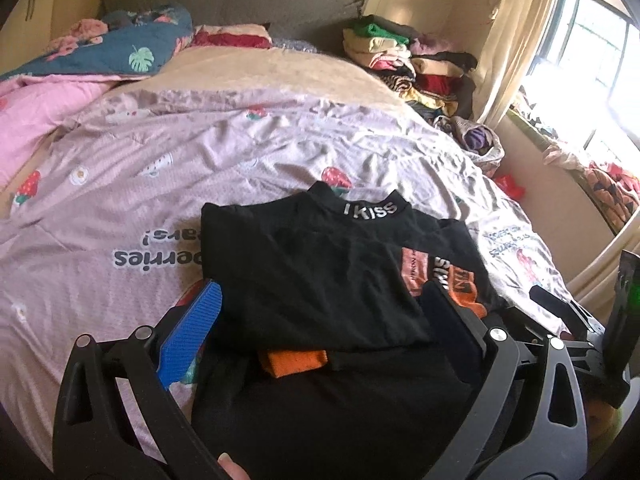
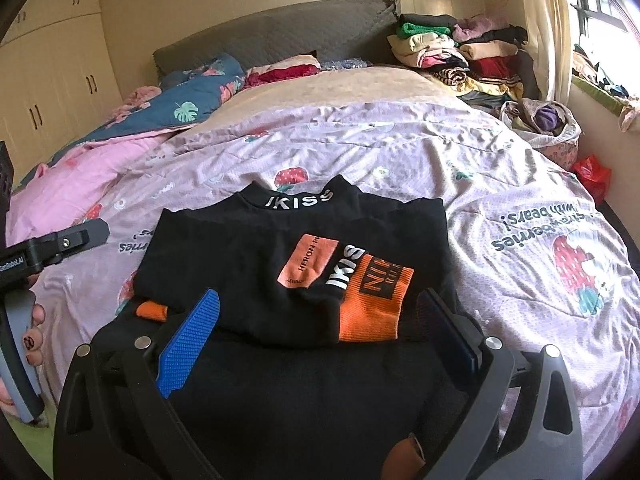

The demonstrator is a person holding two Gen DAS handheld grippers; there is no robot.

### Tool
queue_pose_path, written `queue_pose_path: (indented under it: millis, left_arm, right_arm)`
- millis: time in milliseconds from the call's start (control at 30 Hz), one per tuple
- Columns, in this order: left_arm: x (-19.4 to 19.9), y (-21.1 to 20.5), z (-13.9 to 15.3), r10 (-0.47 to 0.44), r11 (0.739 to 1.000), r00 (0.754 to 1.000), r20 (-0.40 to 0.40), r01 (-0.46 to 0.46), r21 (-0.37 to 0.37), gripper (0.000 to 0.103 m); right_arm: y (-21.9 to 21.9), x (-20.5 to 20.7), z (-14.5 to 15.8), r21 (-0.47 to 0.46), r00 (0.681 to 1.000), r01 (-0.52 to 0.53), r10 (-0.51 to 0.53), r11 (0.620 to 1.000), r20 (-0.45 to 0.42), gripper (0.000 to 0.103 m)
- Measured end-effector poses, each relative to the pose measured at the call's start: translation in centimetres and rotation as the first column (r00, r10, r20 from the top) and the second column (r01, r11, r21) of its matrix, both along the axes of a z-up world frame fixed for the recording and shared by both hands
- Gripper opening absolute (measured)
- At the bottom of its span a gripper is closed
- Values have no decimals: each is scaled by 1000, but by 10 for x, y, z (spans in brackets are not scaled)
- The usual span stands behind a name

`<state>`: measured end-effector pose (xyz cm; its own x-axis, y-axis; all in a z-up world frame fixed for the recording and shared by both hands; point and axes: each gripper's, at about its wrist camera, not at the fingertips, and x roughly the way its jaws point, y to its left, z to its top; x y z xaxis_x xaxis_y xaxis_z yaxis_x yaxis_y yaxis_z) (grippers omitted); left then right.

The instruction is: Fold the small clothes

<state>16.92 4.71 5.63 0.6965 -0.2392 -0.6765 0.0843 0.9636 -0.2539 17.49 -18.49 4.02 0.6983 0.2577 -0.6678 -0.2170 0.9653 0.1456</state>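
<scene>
- Left gripper (image 1: 324, 328) spread wide open, blue pad (image 1: 192, 336) out on one side, nothing pinched; hovering low over the near edge of the black top (image 1: 304, 264).
- Right gripper (image 2: 320, 332) same deal: wide open, empty, straddling the near part of the top with the orange cuff (image 2: 372, 300) between its fingers.
- Top lying on the strawberry bedspread (image 2: 500, 168), near the foot end, partly folded already (sleeves look tucked in across the front, orange cuffs poking out).
- Collar with the "KISS" lettering (image 2: 298, 202) pointing away toward the grey headboard (image 2: 260, 36); long axis running collar-to-hem, straight away from the grippers. Hem end closest, partly hidden under the fingers.
- Probably about to grab the hem and fold it up toward the collar.
- Possible trouble: pinching only the top layer, so the tucked sleeves slide out and undo the fold.
- Also: uneven grabs left vs right skewing the fold, or snagging the wrinkly bedspread along with the fabric.
- Clothes pile (image 2: 460, 52) at the far corner well out of the way.
</scene>
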Motion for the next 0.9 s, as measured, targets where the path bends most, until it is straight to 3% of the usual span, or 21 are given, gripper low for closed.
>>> queue_pose_path:
  millis: [567, 900]
  left_arm:
    - [-39, 5, 21, 21, 1000, 998, 54, -22, 9, 93]
    - [-68, 18, 9, 66, 998, 998, 24, -66, -5, 93]
  right_arm:
    - [-22, -39, 15, 18, 1000, 3, -4, 1000, 28, 98]
    - [-26, -55, 20, 19, 999, -12, 12, 1000, 39, 98]
